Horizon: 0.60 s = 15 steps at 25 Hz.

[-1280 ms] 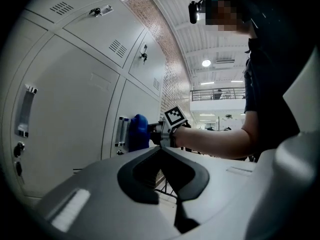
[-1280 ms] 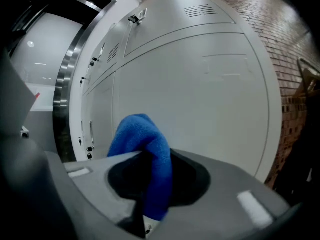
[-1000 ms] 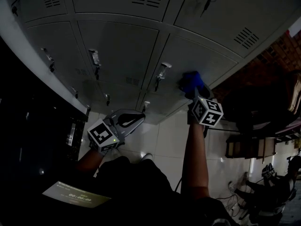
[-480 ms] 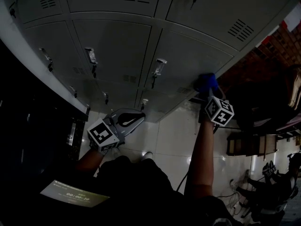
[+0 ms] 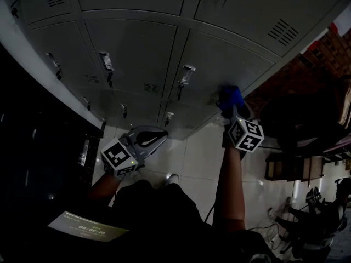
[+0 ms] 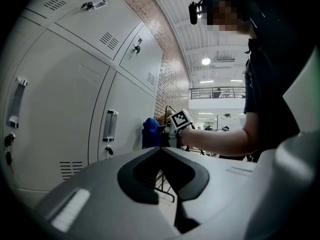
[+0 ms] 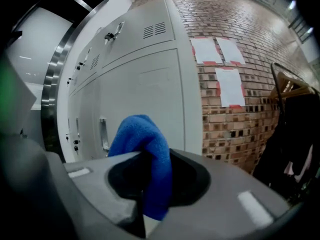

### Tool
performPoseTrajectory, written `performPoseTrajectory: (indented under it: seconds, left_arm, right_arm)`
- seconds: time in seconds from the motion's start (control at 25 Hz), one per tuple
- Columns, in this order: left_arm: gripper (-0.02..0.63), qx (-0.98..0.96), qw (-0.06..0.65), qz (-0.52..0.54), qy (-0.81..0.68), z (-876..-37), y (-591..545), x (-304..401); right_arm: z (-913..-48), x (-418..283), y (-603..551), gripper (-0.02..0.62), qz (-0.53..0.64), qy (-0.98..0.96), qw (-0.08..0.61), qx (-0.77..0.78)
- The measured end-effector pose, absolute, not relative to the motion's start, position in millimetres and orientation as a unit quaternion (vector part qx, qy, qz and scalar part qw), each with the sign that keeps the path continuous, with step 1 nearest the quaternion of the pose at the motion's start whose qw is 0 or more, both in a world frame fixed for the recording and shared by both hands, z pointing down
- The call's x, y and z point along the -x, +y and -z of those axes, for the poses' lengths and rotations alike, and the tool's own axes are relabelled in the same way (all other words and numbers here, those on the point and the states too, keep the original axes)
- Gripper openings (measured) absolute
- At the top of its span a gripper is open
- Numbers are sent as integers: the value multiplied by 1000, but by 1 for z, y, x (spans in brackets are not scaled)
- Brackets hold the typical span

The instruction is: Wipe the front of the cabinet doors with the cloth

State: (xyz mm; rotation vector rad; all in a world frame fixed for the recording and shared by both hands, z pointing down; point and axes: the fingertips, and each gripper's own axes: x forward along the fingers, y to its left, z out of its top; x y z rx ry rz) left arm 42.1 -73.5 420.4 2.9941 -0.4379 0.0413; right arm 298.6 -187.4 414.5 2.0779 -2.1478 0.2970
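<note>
A blue cloth (image 5: 230, 98) (image 7: 142, 149) (image 6: 150, 132) is pinched in my right gripper (image 5: 233, 109), which is shut on it and presses it against the grey cabinet door (image 5: 225, 64) near that door's right edge. The door's handle (image 5: 185, 76) lies left of the cloth. My left gripper (image 5: 148, 140) hangs lower, away from the doors, jaws shut with nothing between them (image 6: 161, 151).
Rows of grey locker doors (image 5: 131, 43) with handles and vents fill the wall. A brick wall (image 7: 235, 84) with paper sheets (image 7: 222, 69) adjoins the cabinet's right end. A dark rack (image 5: 290, 169) stands to the right on the white tile floor (image 5: 192, 158).
My right gripper with the cloth slid right along the door, then came back left and slightly down. The left gripper stayed where it was.
</note>
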Motion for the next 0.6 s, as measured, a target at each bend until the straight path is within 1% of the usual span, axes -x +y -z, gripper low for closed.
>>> performPoseTrajectory:
  seconds: [0.32,0.6]
  left_arm:
    - [3,-985,56,-15,-161,-420,-76,-26]
    - [3,-980,57,-15,-189,-421,-83,2]
  right_arm:
    - [-448,-199,-210,72,-109,-775,99,-615]
    - [-466,-148,-235,72,-108,-797,121,-582]
